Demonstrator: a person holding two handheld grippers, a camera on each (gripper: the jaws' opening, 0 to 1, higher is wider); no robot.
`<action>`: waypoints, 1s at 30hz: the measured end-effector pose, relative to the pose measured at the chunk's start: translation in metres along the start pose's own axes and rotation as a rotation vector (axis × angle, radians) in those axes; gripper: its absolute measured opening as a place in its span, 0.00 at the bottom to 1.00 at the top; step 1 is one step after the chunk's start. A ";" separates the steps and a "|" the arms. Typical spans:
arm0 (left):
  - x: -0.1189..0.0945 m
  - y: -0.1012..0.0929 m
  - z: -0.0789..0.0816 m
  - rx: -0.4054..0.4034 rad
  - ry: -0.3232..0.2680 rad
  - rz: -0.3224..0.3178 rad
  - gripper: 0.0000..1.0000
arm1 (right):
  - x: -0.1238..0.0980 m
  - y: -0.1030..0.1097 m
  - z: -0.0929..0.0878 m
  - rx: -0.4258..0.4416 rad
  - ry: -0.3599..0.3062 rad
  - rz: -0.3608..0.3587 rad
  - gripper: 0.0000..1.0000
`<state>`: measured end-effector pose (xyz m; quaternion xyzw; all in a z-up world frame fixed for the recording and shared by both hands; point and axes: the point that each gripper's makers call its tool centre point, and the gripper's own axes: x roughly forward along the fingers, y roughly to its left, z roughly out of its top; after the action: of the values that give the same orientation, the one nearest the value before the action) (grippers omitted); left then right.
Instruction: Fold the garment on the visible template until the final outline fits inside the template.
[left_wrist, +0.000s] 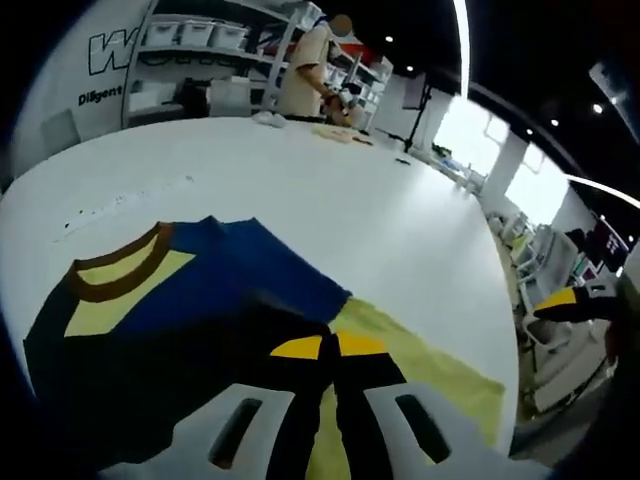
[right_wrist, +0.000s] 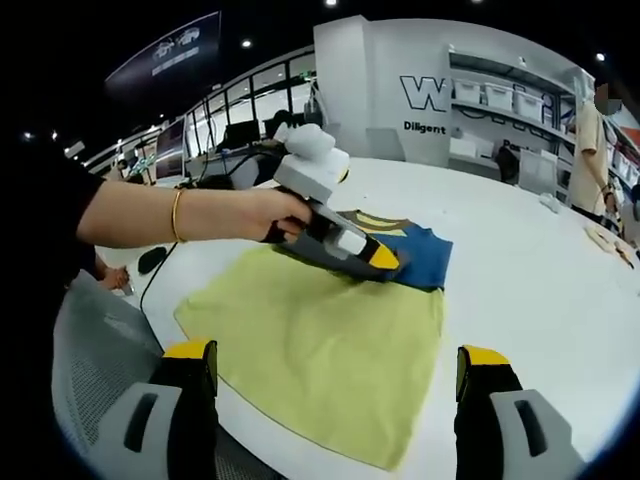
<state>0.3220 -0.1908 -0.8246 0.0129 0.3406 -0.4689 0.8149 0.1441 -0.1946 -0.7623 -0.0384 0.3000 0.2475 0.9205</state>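
Fold in progress: left gripper (right_wrist: 385, 262) pinching the shirt (right_wrist: 330, 350) while the right gripper (right_wrist: 335, 375) waits with jaws wide apart

The left jaws are closed on cloth where the blue part (left_wrist: 235, 275) meets the yellow-green part (left_wrist: 430, 370); the shirt lies flat on the white table (left_wrist: 330, 190), its lower hem close to the near edge by the person. No template outline can be made out. Judged step: carrying the pinched fold across. The next move likely needs the free gripper to take a hem corner. The table's far side is open; a mesh chair (right_wrist: 95, 370) crowds the near edge
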 end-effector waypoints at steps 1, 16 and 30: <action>-0.001 0.001 0.000 0.003 0.002 0.004 0.02 | 0.000 0.000 0.000 0.000 -0.001 0.000 0.99; -0.027 0.034 -0.007 -0.034 -0.023 0.128 0.56 | 0.002 0.002 -0.003 0.011 0.021 0.005 0.99; -0.062 0.075 -0.006 -0.019 -0.063 0.286 0.99 | 0.007 0.005 0.000 0.020 0.012 0.018 0.99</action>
<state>0.3559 -0.1001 -0.8168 0.0388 0.3139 -0.3450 0.8837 0.1466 -0.1874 -0.7661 -0.0278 0.3084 0.2527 0.9167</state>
